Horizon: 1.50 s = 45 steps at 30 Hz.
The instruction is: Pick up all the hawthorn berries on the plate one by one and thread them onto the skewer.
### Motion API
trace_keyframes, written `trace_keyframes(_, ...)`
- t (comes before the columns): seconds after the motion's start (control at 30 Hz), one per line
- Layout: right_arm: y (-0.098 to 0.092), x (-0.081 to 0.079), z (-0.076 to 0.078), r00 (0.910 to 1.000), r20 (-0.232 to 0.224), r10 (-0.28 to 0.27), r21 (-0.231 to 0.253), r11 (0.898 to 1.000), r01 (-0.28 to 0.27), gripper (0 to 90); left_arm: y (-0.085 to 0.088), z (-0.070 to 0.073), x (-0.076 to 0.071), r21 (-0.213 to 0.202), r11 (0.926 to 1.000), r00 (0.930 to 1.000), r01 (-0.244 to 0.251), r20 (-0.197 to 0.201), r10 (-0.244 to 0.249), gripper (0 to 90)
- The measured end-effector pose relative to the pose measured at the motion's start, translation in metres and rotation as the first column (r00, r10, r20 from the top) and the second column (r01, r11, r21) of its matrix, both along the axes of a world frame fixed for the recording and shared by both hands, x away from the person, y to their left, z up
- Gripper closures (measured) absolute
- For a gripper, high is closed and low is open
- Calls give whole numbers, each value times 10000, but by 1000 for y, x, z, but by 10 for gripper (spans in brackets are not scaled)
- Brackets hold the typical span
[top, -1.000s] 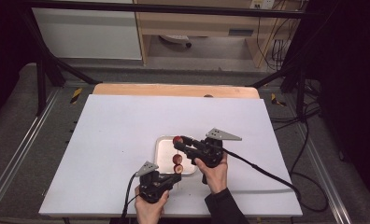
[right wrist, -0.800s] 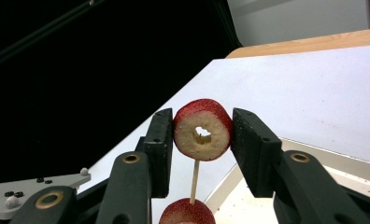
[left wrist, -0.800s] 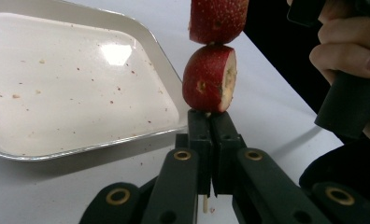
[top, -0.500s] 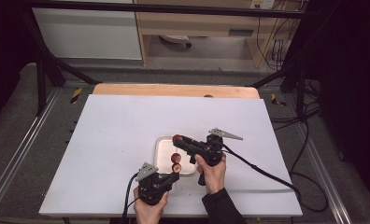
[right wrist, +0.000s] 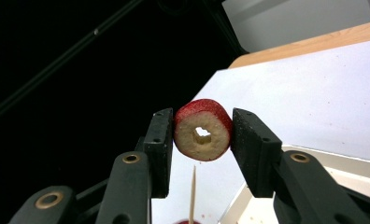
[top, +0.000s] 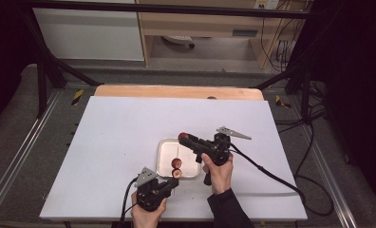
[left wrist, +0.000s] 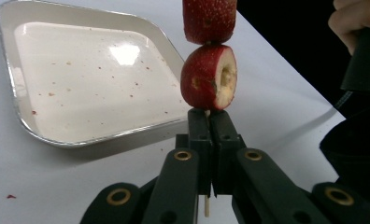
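Observation:
My left gripper (top: 173,182) (left wrist: 210,117) is shut on a thin wooden skewer (left wrist: 206,210) that stands upright at the near rim of a small metal tray (top: 164,148) (left wrist: 80,140). Two red fruit pieces (top: 176,164) (left wrist: 209,77) are threaded on the skewer, one above the other. My right gripper (top: 183,138) (right wrist: 202,140) is shut on a red ring-shaped fruit slice (right wrist: 202,135) with a hole through its pale centre. It hangs over the tray, just above the skewer's tip (right wrist: 193,186).
The tray lies on a white table top (top: 129,128), with a wooden board (top: 176,91) along the far edge. The right gripper's cable (top: 271,175) trails over the table's right side. Metal rails (top: 15,156) flank the table.

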State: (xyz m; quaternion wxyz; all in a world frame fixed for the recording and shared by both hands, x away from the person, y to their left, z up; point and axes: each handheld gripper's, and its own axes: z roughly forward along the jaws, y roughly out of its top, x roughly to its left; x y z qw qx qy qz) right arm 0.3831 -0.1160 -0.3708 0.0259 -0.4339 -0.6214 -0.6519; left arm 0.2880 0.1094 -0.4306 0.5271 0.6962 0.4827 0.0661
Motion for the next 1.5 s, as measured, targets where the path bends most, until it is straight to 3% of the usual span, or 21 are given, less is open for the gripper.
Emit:
trace_keyframes(0.27, -1, 1, -2, 9994, 204, 272, -446, 9987, -263, 602, -2, 2, 0, 437, 9986, 9994, 303, 155, -310, 887)
trace_keyframes(0.87, 0, -1, -3, 9971, 409, 641, -1283, 9900, -584, 602, -3, 1, 2, 530, 9974, 9988, 495, 37, -498, 887)
trace_keyframes(1.03, 1, -2, -3, 9929, 645, 1002, -1921, 9776, -862, 602, -2, 1, 4, 379, 9979, 9986, 521, -136, -516, 886)
trace_keyframes(1.33, -1, -6, 0, 9851, 1121, 1302, -2583, 9611, -977, 602, -9, -1, 4, -79, 9983, 9983, 581, 84, -581, 886)
trace_keyframes(1.4, 2, -8, -1, 9804, 1015, 1686, -3077, 9425, -1302, 603, -6, 3, 4, -376, 9979, 9984, 524, 235, -516, 887)
trace_keyframes(1.43, 4, -10, -4, 9776, 1064, 1816, -3148, 9387, -1401, 603, -6, 3, 6, -375, 9976, 9983, 576, 139, -571, 887)
trace_keyframes(1.5, 6, -11, -4, 9774, 1225, 1724, -3094, 9424, -1274, 602, -6, 3, 7, -221, 9984, 9984, 527, 205, -522, 886)
